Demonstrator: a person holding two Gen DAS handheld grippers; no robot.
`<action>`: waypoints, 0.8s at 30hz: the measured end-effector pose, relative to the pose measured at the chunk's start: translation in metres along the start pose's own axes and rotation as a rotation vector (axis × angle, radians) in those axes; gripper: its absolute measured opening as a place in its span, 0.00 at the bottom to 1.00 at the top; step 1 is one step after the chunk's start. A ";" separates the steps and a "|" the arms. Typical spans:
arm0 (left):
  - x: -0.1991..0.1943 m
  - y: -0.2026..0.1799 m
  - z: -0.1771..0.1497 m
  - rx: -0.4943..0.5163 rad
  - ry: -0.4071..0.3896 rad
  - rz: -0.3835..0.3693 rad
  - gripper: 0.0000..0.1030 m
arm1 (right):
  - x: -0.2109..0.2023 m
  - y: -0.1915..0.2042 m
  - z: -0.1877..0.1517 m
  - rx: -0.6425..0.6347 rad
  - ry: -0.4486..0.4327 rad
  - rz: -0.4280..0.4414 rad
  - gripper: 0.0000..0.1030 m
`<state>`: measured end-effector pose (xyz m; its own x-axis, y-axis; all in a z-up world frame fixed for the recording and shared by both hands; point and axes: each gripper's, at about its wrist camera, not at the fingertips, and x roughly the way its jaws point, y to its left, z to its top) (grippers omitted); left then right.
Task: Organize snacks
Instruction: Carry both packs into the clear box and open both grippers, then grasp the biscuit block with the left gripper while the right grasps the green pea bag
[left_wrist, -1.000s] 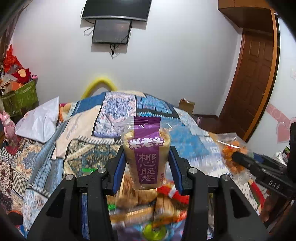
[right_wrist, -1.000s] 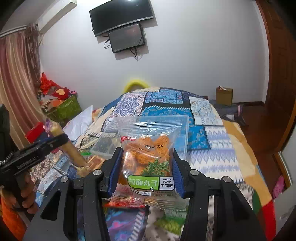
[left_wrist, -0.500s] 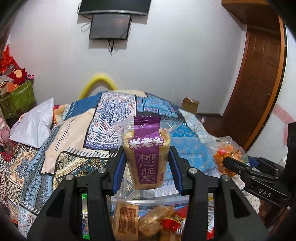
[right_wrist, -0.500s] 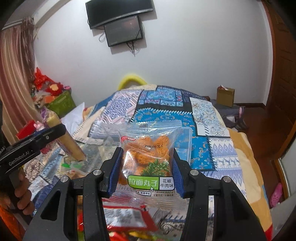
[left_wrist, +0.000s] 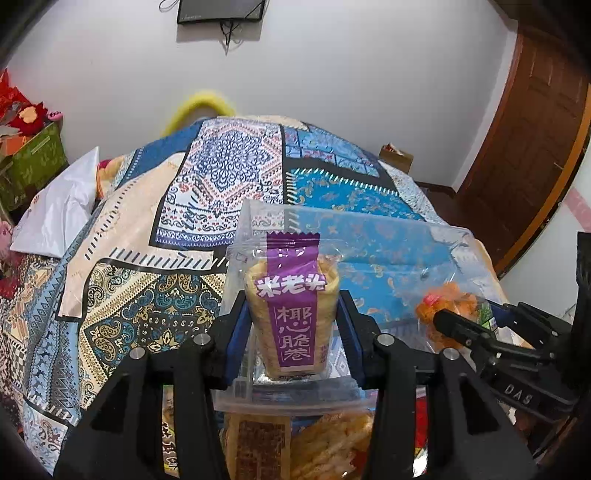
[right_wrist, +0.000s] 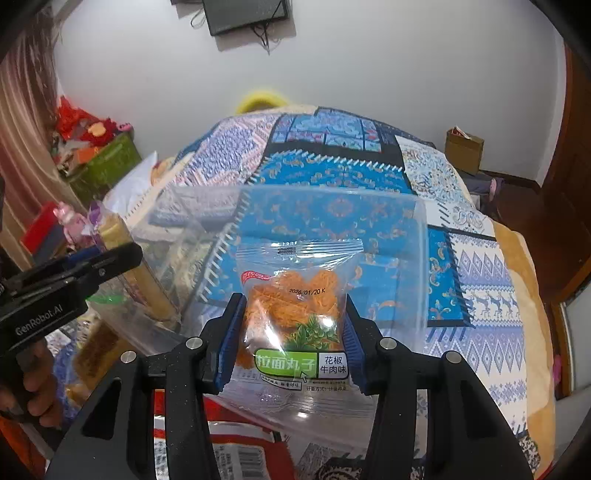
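- The left gripper (left_wrist: 291, 325) was clamped on a purple-labelled rice roll packet (left_wrist: 293, 314), its blue pads pressing both sides of the upright packet.
- The right gripper (right_wrist: 293, 334) was closed on a clear packet of orange noodle balls (right_wrist: 295, 314) with a green label, the pads squeezing its lower half.
- Both packets hung above a clear plastic bin (right_wrist: 421, 266) standing on the patchwork bedspread (left_wrist: 221, 166).
- In the left wrist view, more snack packets (left_wrist: 295, 443) lay under the gripper, nearer the camera than the bin's front wall.
- A red snack packet (right_wrist: 236, 443) lay under the right gripper.
- In the right wrist view, the left gripper appeared at the left edge, held by a hand (right_wrist: 37, 384).
- A white pillow (left_wrist: 59, 214) lay at the bed's left side.
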<state>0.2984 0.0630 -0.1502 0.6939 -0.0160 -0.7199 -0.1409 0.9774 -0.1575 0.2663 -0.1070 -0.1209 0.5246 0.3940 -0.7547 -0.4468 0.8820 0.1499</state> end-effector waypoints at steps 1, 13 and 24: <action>0.002 0.001 0.000 -0.010 0.008 0.001 0.45 | 0.000 0.000 0.000 -0.001 0.006 -0.007 0.46; -0.036 0.006 0.001 -0.024 -0.039 -0.023 0.62 | -0.045 -0.001 0.005 0.012 -0.090 -0.006 0.62; -0.088 0.021 -0.030 0.042 -0.046 0.001 0.62 | -0.095 -0.003 -0.017 -0.009 -0.156 -0.041 0.68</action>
<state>0.2130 0.0788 -0.1109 0.7255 -0.0066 -0.6882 -0.1124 0.9854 -0.1280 0.2057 -0.1512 -0.0609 0.6487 0.3936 -0.6513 -0.4289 0.8961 0.1143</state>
